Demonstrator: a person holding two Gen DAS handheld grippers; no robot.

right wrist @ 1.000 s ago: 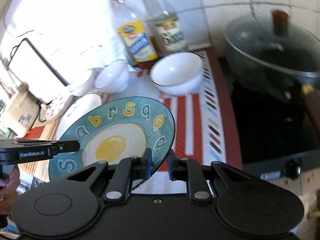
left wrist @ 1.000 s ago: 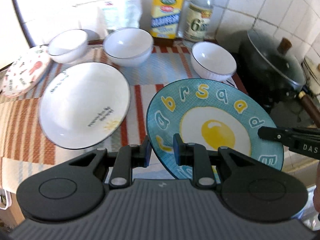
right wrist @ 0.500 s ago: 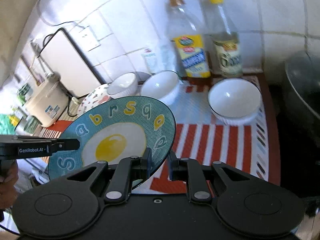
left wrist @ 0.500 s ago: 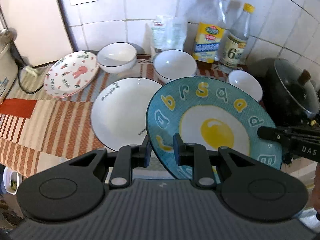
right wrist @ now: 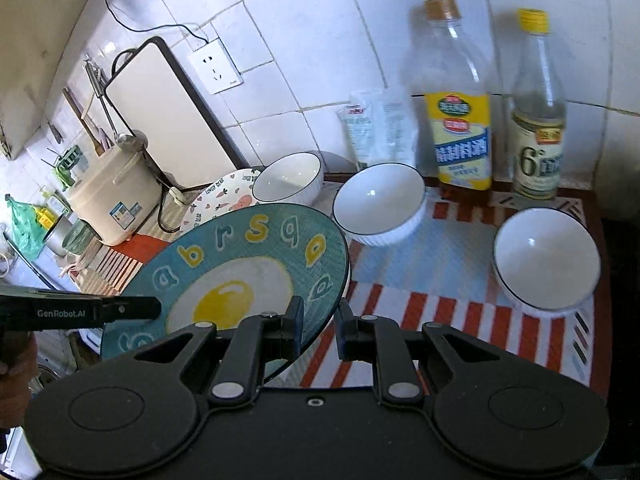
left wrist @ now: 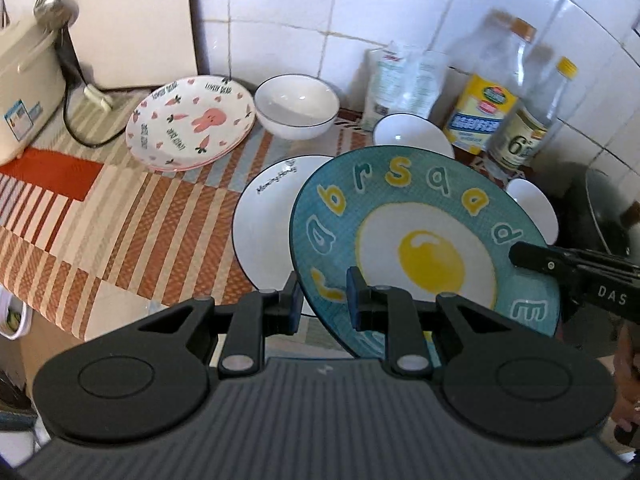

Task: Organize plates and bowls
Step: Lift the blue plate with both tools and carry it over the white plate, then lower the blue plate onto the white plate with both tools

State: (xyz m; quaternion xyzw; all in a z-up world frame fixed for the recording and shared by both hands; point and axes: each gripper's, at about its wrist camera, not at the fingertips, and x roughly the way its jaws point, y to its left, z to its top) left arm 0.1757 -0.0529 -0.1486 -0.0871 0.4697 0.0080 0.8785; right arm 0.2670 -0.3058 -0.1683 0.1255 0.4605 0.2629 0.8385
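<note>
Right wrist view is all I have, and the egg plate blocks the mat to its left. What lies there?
Observer: A white plate lies flat on the mat, partly hidden behind the held egg plate.
Operator: Is the left gripper properly on the rim?
Observer: Yes. The left gripper has one jaw on each side of the near rim and is shut on it.
Operator: Is the bunny plate single or stacked?
Observer: A pink rim shows under the near edge of the bunny plate. I cannot tell whether that is a second plate or its own underside.
</note>
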